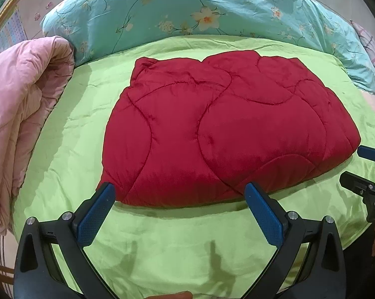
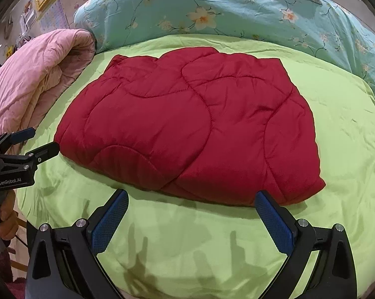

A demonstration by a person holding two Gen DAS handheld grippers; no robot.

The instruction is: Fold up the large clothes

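A red quilted garment [image 1: 220,127] lies folded into a thick, roughly rectangular bundle on the lime green bed sheet [image 1: 177,236]. It also shows in the right wrist view [image 2: 195,127]. My left gripper [image 1: 180,194] is open, its blue pads just short of the bundle's near edge, holding nothing. My right gripper [image 2: 192,199] is open and empty, also just short of the near edge. Each gripper appears in the other's view: the right one [image 1: 359,167] at the bundle's right corner, the left one [image 2: 41,140] at its left corner.
A rolled pink quilt [image 1: 20,114] lies along the left of the bed, also in the right wrist view [image 2: 35,79]. A teal floral duvet [image 1: 187,12] is piled behind the garment. The bed's edge runs at the right [image 1: 362,224].
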